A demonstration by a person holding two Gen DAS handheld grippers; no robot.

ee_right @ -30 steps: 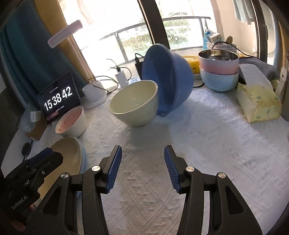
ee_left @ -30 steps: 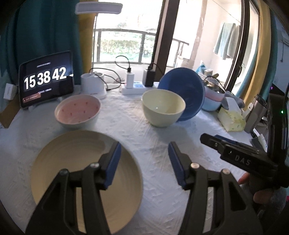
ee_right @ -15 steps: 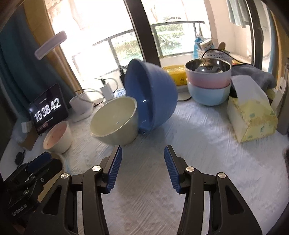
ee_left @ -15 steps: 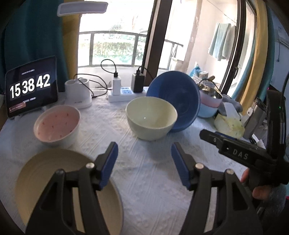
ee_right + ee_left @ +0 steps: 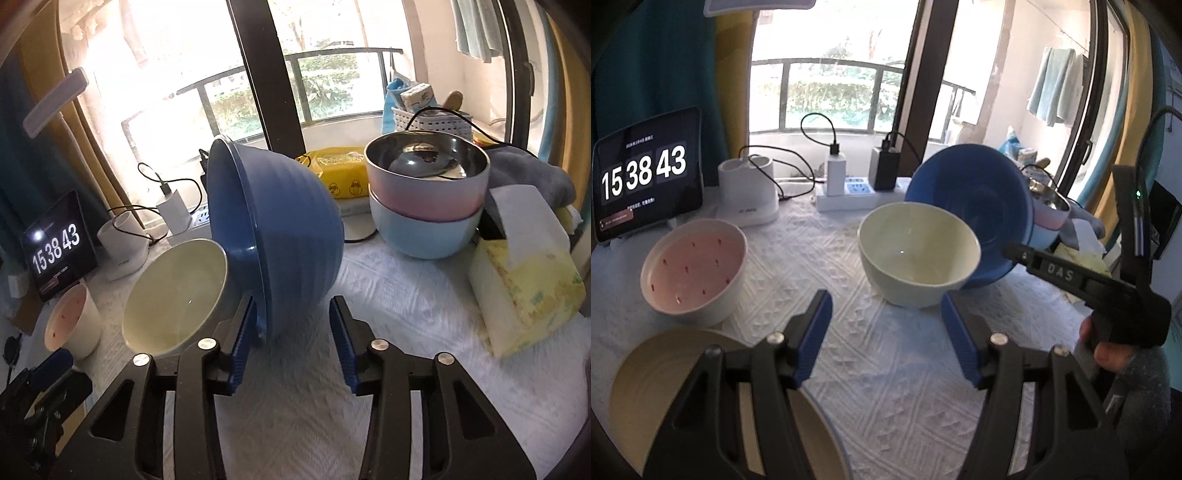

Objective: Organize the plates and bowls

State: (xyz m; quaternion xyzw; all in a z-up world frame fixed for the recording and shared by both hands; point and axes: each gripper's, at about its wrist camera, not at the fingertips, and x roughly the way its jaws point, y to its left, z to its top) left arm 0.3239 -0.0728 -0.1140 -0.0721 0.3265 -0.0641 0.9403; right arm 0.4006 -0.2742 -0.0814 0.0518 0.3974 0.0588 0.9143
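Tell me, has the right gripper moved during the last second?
Yes. The right gripper has advanced toward the tilted blue bowl, which now looms larger, its lower rim between the open fingers; the clock tablet has slid left.

Left gripper [image 5: 886, 332] and right gripper [image 5: 291, 343]: black angular frames, ribbed blue finger pads [image 5: 242, 345], silver screws. At frame right, the right unit reads "DAS", with a green light; the hand [image 5: 1108, 354] wears a grey sleeve.

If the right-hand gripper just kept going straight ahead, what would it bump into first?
Most likely the blue bowl, tipped on its side against the cream bowl. The right gripper is open, with the blue bowl's lower wall dead ahead between its fingers, though the exact gap is hard to judge.
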